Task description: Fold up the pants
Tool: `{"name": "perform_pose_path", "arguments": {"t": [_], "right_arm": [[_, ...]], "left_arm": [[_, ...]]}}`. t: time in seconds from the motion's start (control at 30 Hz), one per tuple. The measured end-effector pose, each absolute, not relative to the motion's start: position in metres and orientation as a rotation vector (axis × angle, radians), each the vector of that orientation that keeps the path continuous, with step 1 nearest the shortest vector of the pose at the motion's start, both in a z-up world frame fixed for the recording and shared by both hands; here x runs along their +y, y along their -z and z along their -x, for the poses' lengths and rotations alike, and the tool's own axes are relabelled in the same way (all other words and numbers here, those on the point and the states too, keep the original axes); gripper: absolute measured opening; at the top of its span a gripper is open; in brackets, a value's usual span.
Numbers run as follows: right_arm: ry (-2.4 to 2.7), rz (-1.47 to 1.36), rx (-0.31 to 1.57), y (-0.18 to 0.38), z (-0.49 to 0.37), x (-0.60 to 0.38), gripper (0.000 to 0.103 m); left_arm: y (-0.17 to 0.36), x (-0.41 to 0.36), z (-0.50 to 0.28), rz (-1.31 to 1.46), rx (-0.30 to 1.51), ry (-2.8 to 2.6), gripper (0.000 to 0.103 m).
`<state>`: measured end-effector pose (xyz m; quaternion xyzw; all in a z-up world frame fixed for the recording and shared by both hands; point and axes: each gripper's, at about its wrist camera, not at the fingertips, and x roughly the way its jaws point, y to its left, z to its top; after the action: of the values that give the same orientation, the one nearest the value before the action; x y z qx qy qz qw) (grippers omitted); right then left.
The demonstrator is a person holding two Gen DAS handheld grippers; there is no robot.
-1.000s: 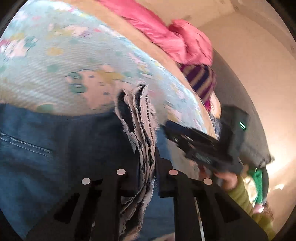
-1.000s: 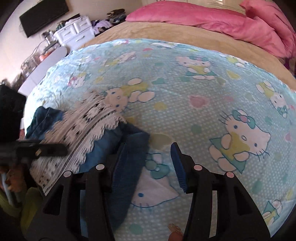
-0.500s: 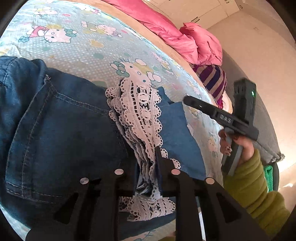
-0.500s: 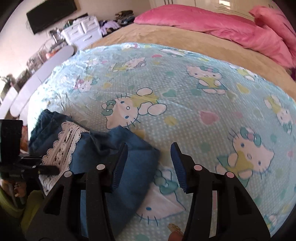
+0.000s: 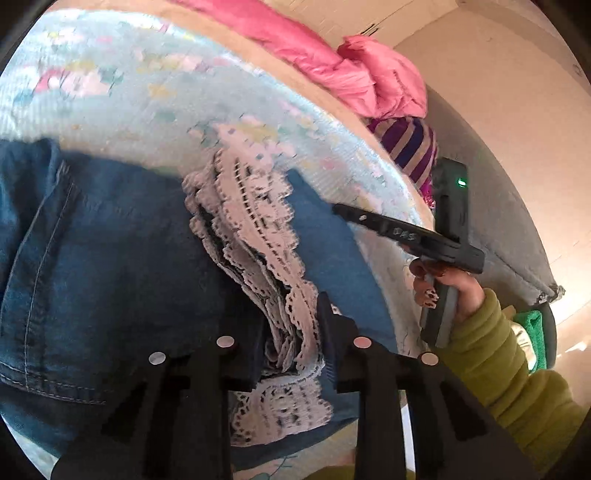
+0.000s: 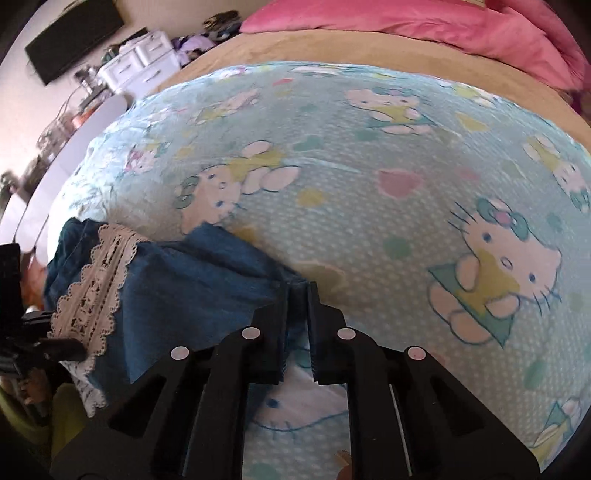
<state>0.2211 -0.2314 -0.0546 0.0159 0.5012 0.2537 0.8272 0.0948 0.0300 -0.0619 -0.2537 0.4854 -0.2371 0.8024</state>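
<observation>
I have the jeans point(image 5: 110, 266) doubled over on the bedspread point(image 6: 369, 192), lace hem point(image 5: 258, 236) on top; my left gripper point(image 5: 291, 354) has just been easing open around that lace, my right gripper point(image 6: 297, 325) has just pinched shut on a denim corner beside it; I judge another fold remains.

Left claw point(image 5: 290, 332) jaws just been opening, lace trim point(image 5: 258, 236) of denim pants point(image 5: 110, 266) between them; right claw point(image 5: 388, 229) beside, over bed point(image 5: 147, 110).

A pale blue bedspread point(image 6: 369, 229) printed with cartoon cats and hearts covers the near part of the bed. Beyond it lies a tan blanket point(image 6: 332, 48), and at the far edge a pink duvet point(image 6: 406, 18) is bunched. A purple striped cloth point(image 5: 410, 147) sits at the bed's right edge. Far left stand white plastic drawers point(image 6: 140, 66) and a dark wall-mounted screen point(image 6: 74, 40).
</observation>
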Motion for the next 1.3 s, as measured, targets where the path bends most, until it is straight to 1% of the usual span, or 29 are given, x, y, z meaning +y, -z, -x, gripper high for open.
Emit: {"name": "perform_pose_path", "arguments": {"t": [0.03,0.07,0.13,0.17,0.2,0.27,0.3,0.33,0.4,0.47,0.5,0.53,0.57,0.6,0.63,0.67,0.77,0.87,1.0,1.07,1.13,1.17,1.2,1.23,1.27,1.3], "right_arm": [[-0.528,-0.041,1.046,0.051,-0.215,-0.236,0.024],[-0.528,-0.037,1.012,0.044,-0.205,-0.239,0.032],[-0.539,-0.005,0.942,0.029,-0.177,-0.243,0.041],[-0.560,0.025,0.904,0.021,-0.158,-0.241,0.044],[-0.586,0.055,0.870,0.014,-0.137,-0.239,0.045],[-0.627,0.112,0.822,0.004,-0.104,-0.232,0.050],[-0.660,0.147,0.795,0.000,-0.079,-0.224,0.054],[-0.682,0.160,0.791,0.000,-0.067,-0.219,0.054],[-0.722,0.226,0.788,0.001,-0.039,-0.202,0.054],[-0.743,0.283,0.758,0.003,-0.020,-0.185,0.054],[-0.766,0.321,0.743,0.006,-0.012,-0.172,0.054],[-0.768,0.345,0.736,0.008,-0.008,-0.162,0.054],[-0.767,0.375,0.732,0.011,-0.006,-0.154,0.054],[-0.768,0.414,0.718,0.014,-0.003,-0.142,0.054],[-0.769,0.434,0.700,0.015,-0.001,-0.133,0.054],[-0.768,0.442,0.688,0.015,0.003,-0.127,0.054],[-0.764,0.459,0.656,0.017,0.000,-0.104,0.054],[-0.765,0.521,0.631,0.023,-0.002,-0.082,0.054],[-0.709,0.666,0.621,0.041,-0.005,-0.061,0.054],[-0.707,0.691,0.636,0.046,-0.007,-0.060,0.053],[-0.700,0.703,0.651,0.051,-0.012,-0.060,0.044],[-0.700,0.685,0.661,0.052,-0.016,-0.063,0.041],[-0.708,0.647,0.684,0.052,-0.022,-0.067,0.034],[-0.715,0.622,0.699,0.051,-0.026,-0.070,0.024],[-0.728,0.598,0.709,0.050,-0.029,-0.074,0.016],[-0.759,0.557,0.723,0.047,-0.033,-0.079,0.013]], "left_arm": [[0.068,0.034,-0.094,0.567,1.057,0.502,0.038],[0.070,0.035,-0.096,0.588,1.059,0.506,0.041],[0.072,0.039,-0.096,0.636,1.053,0.527,0.045],[0.071,0.039,-0.098,0.656,1.051,0.545,0.053],[0.071,0.038,-0.099,0.667,1.051,0.555,0.063],[0.069,0.035,-0.108,0.690,1.050,0.574,0.073],[0.069,0.032,-0.114,0.687,1.056,0.566,0.076],[0.068,0.029,-0.122,0.688,1.063,0.548,0.077],[0.064,0.025,-0.135,0.697,1.067,0.547,0.083],[0.063,0.018,-0.151,0.688,1.088,0.532,0.084],[0.063,0.017,-0.156,0.677,1.099,0.524,0.083],[0.065,0.012,-0.163,0.649,1.123,0.517,0.079],[0.066,0.007,-0.168,0.607,1.151,0.510,0.060],[0.064,0.002,-0.171,0.574,1.168,0.507,0.036],[0.063,0.001,-0.172,0.565,1.175,0.517,0.029],[0.059,0.001,-0.173,0.563,1.175,0.535,0.025],[0.044,0.010,-0.176,0.575,1.175,0.562,0.025],[0.042,0.019,-0.183,0.609,1.204,0.551,0.025],[0.047,0.021,-0.187,0.595,1.218,0.527,0.028],[0.053,0.021,-0.190,0.597,1.226,0.521,0.028],[0.059,0.019,-0.191,0.590,1.231,0.515,0.028],[0.061,0.018,-0.192,0.590,1.232,0.516,0.028],[0.064,0.017,-0.193,0.591,1.233,0.516,0.028],[0.065,0.017,-0.193,0.589,1.232,0.516,0.028],[0.066,0.016,-0.194,0.586,1.226,0.513,0.026],[0.066,0.016,-0.195,0.583,1.213,0.508,0.025]]}}
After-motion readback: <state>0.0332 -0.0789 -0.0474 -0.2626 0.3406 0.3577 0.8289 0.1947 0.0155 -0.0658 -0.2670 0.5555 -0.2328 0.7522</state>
